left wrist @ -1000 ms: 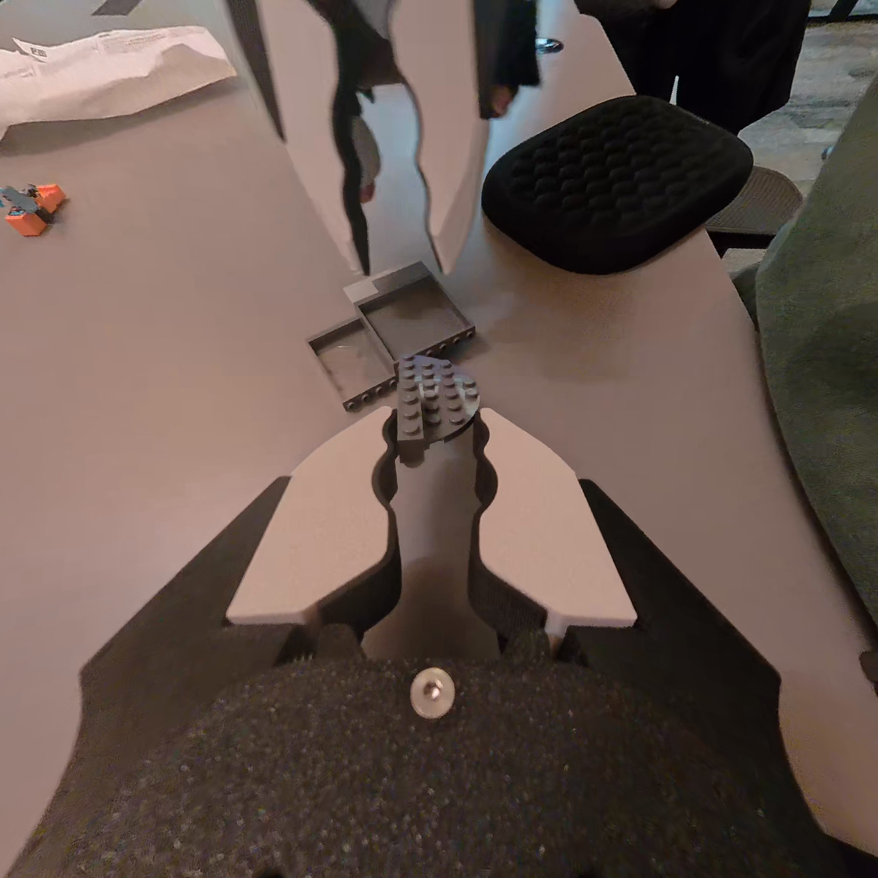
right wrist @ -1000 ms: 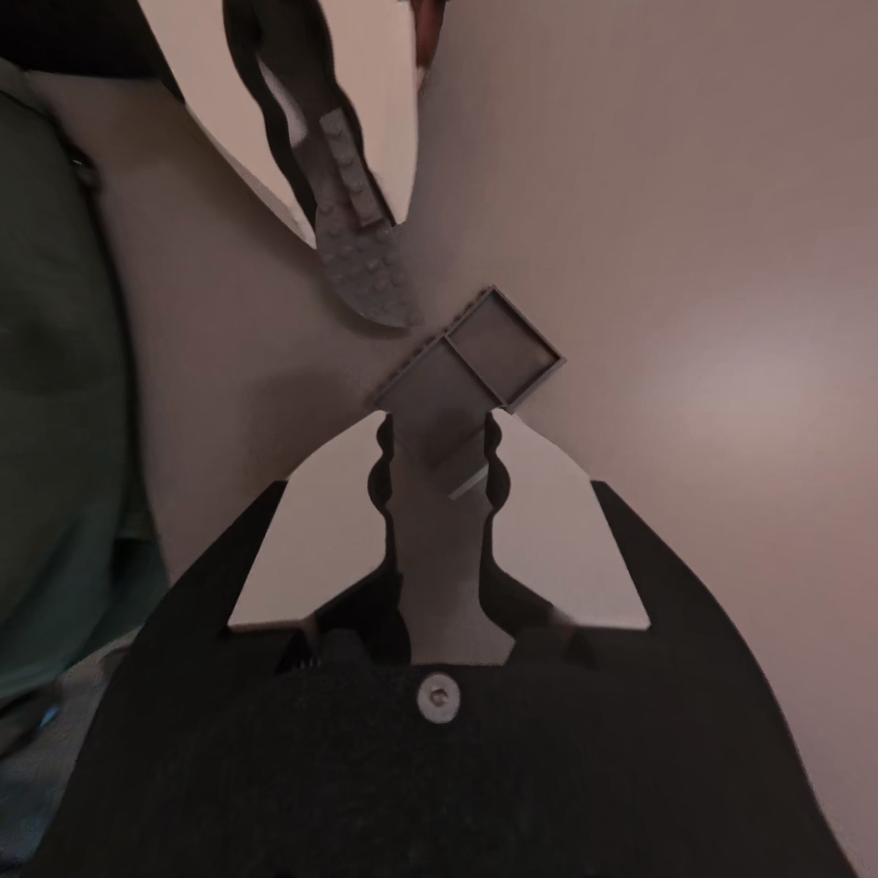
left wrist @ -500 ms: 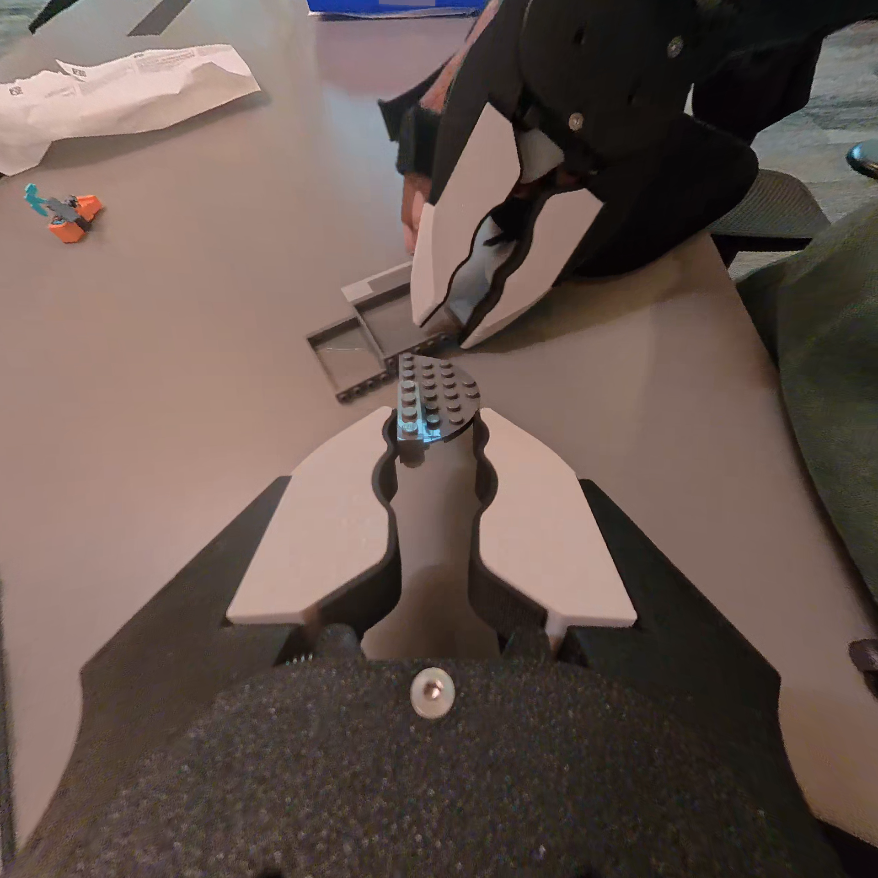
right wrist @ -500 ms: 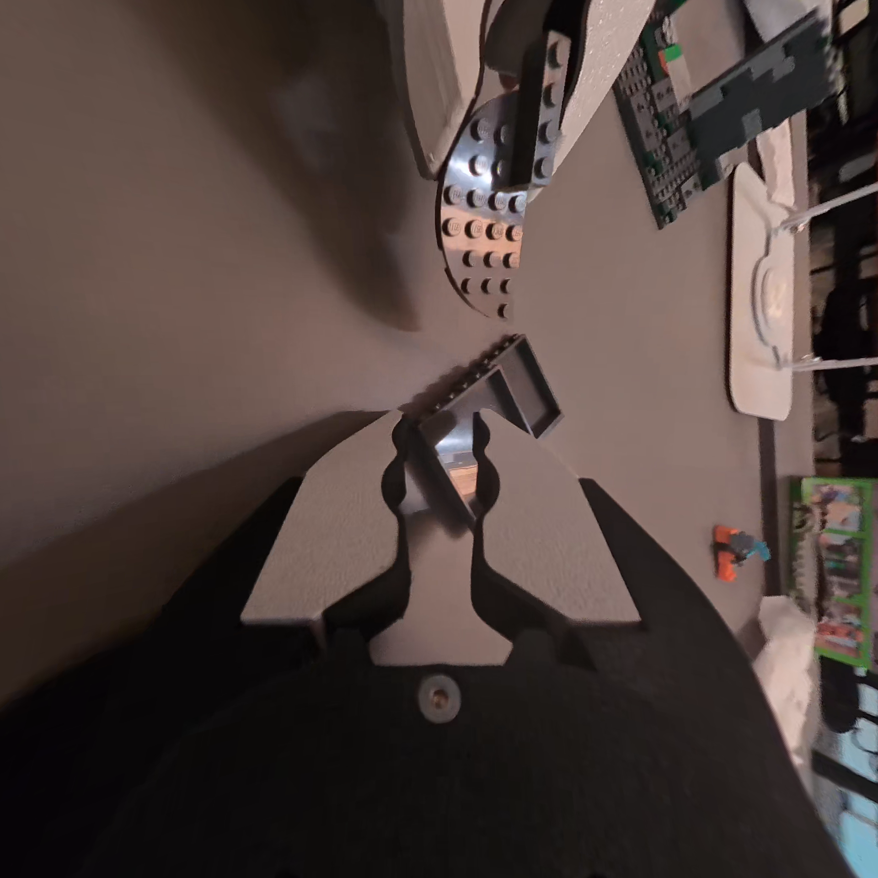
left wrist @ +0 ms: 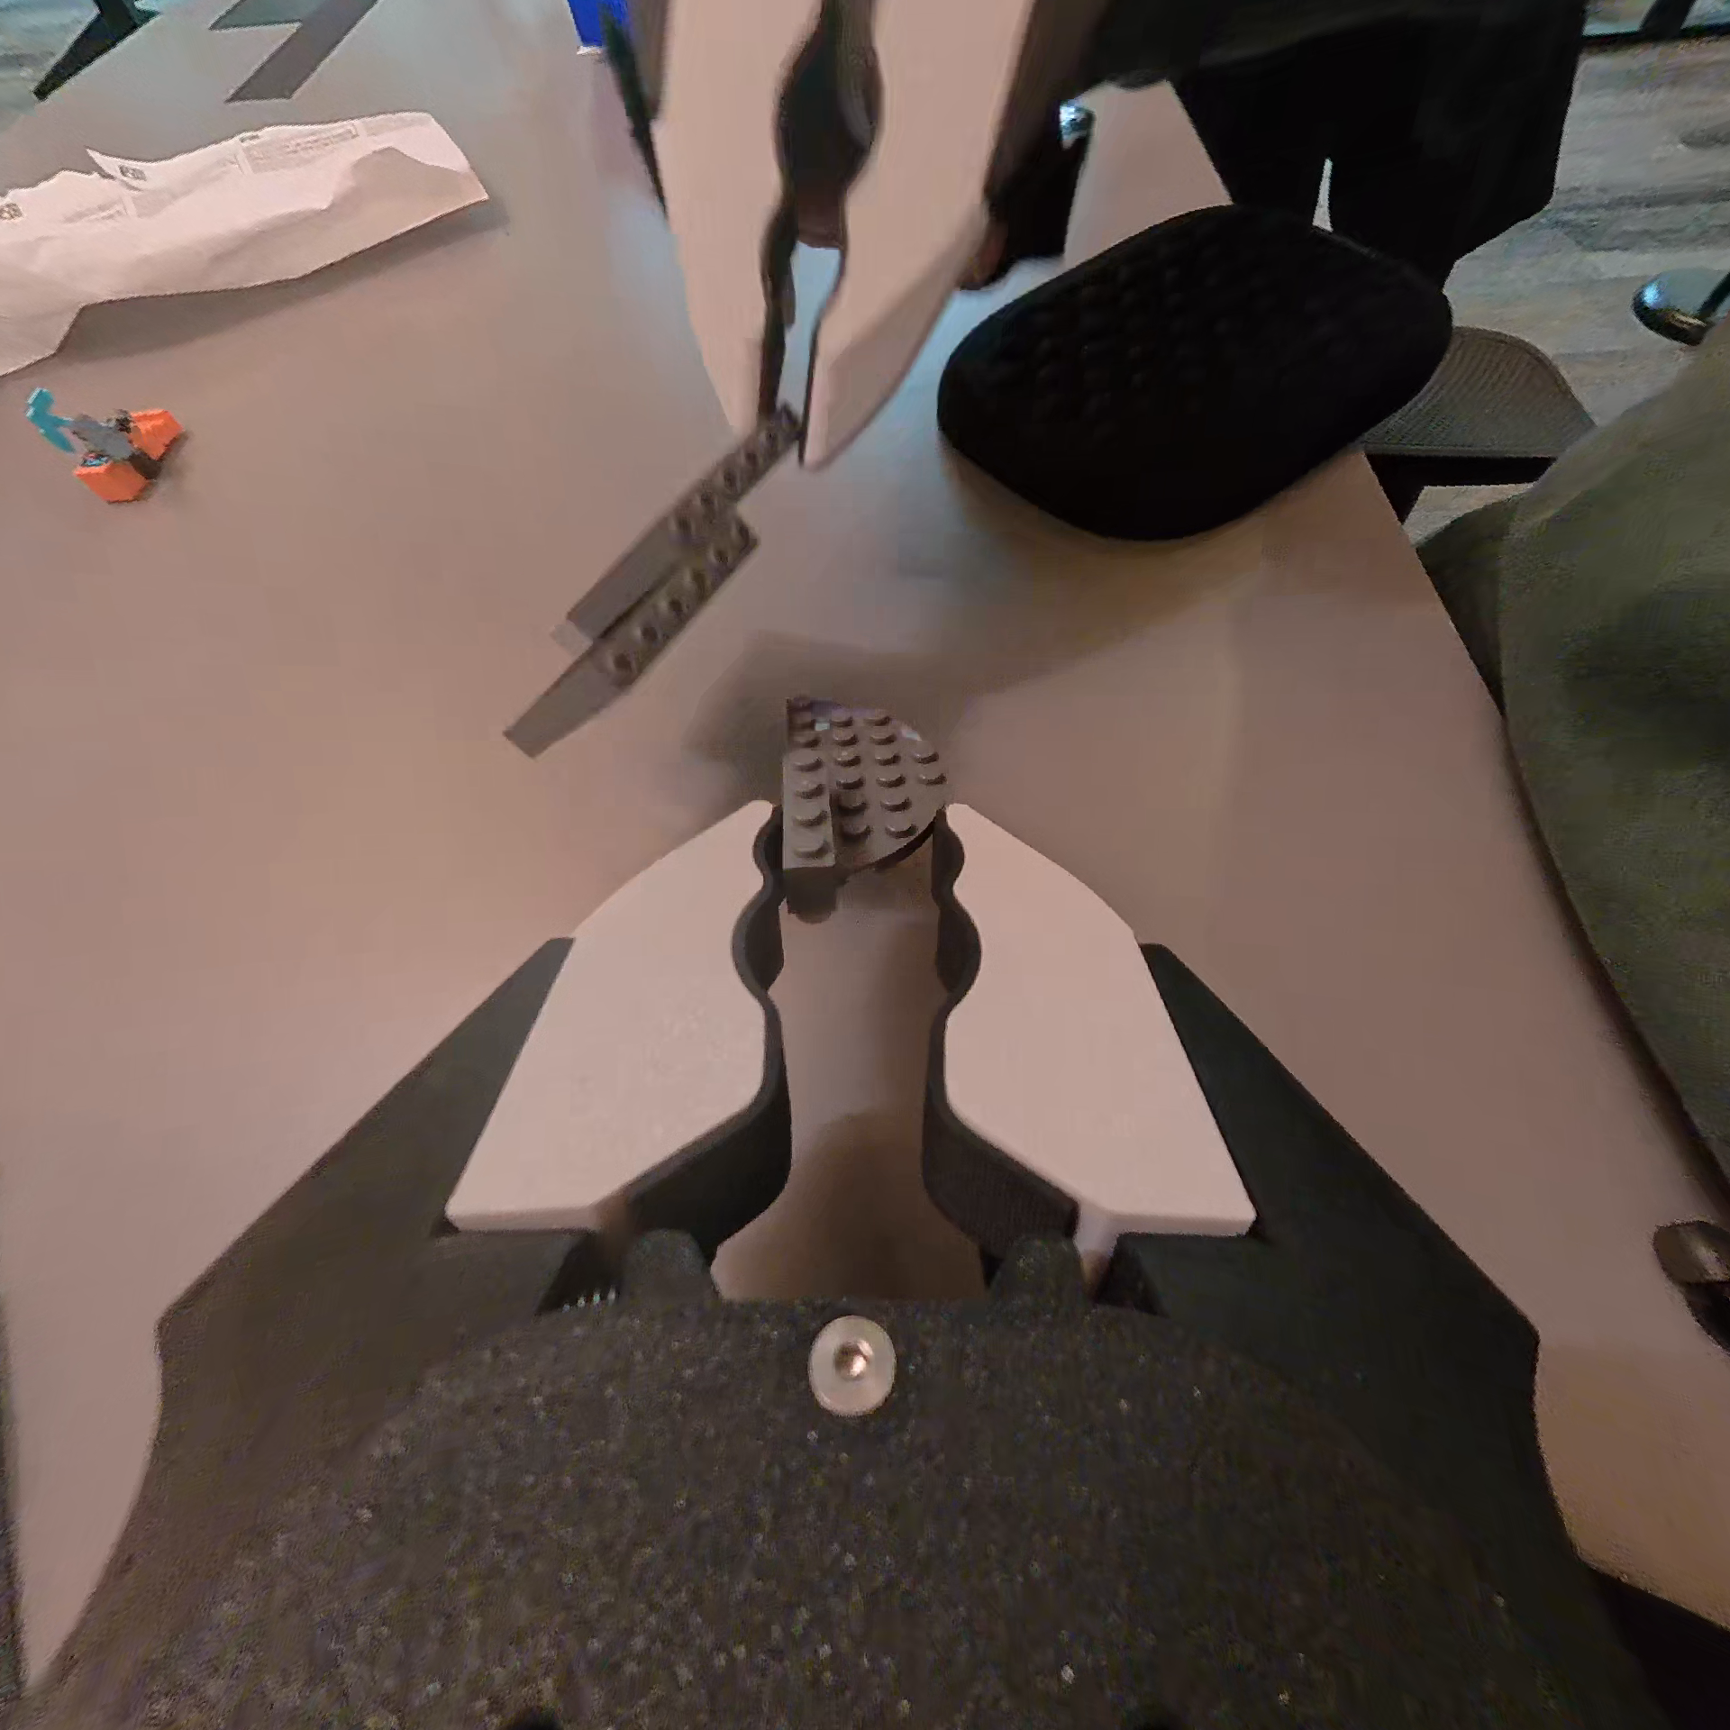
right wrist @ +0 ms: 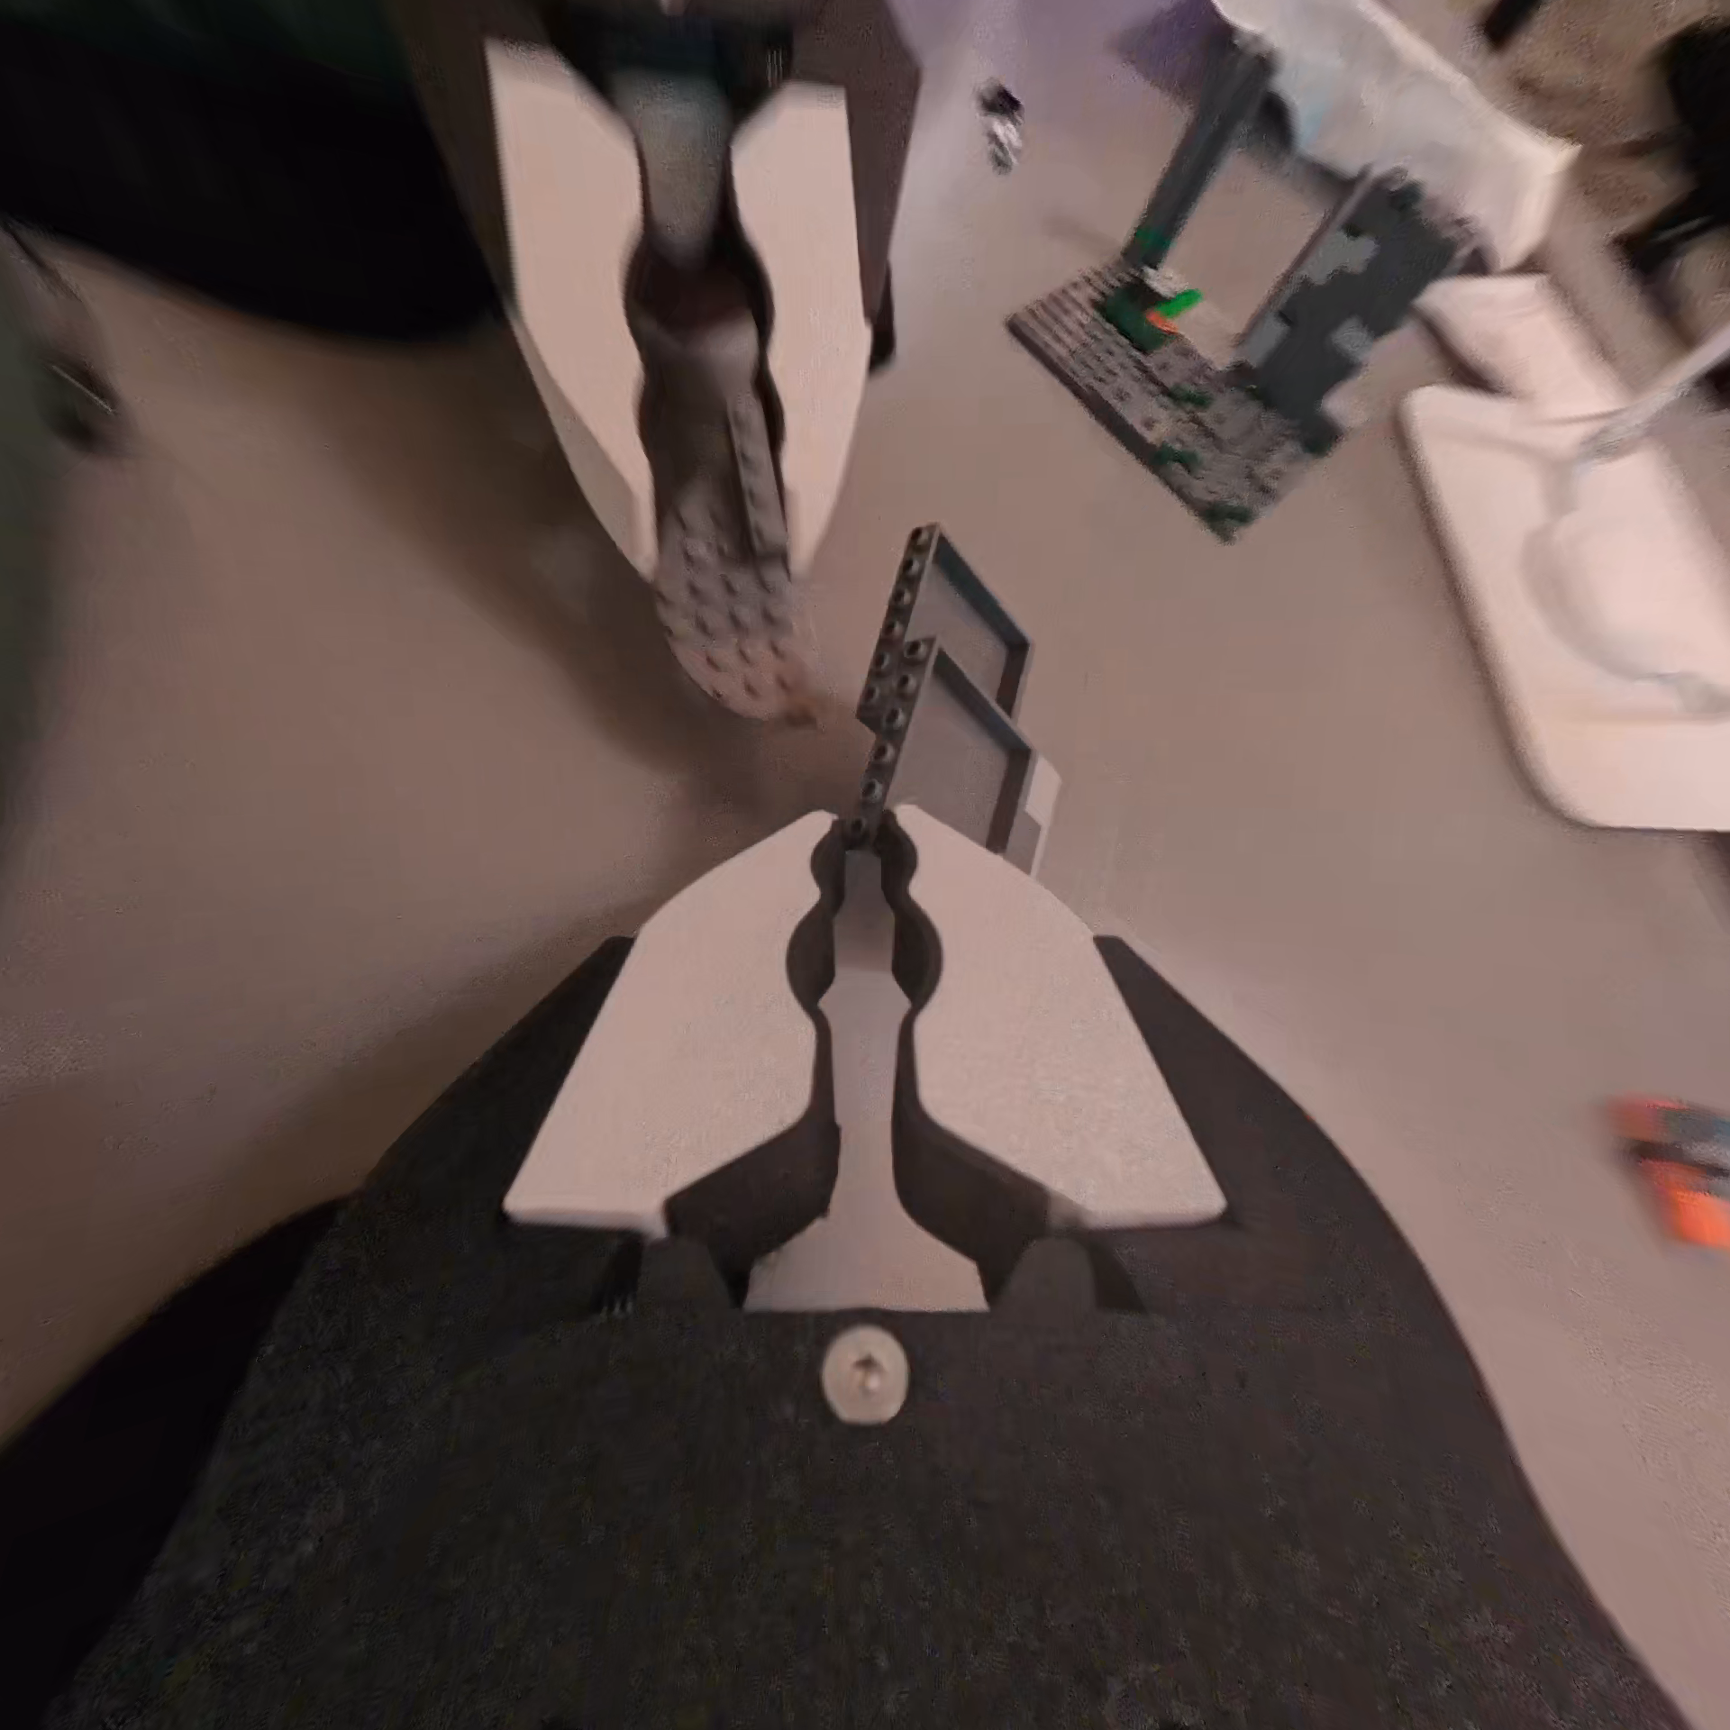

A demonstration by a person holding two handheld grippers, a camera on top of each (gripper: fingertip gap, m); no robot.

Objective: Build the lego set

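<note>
My left gripper (left wrist: 857, 833) is shut on a dark grey half-round studded plate (left wrist: 866, 777) with a narrow plate along its left side, held just above the table (left wrist: 281, 843). My right gripper (right wrist: 863, 828) is shut on the studded edge of a grey two-panel piece (right wrist: 955, 711), held on edge in the air. In the left wrist view the right gripper (left wrist: 796, 435) hangs from the top with the panel piece (left wrist: 674, 552) slanting down-left, a short way from the half-round plate. In the right wrist view the left gripper (right wrist: 725, 571) and its plate (right wrist: 725, 637) sit just left of the panels.
A partly built grey lego base with walls (right wrist: 1208, 403) and a white tray (right wrist: 1545, 608) lie to the right. A small orange and teal piece (left wrist: 117, 445) and a white paper sheet (left wrist: 215, 197) lie far left. A black padded armrest (left wrist: 1189, 374) overhangs the table edge.
My right gripper has closed on the panel piece, lifted it off the table and turned it on edge. My left gripper has kept hold of the half-round plate, nearly still.
</note>
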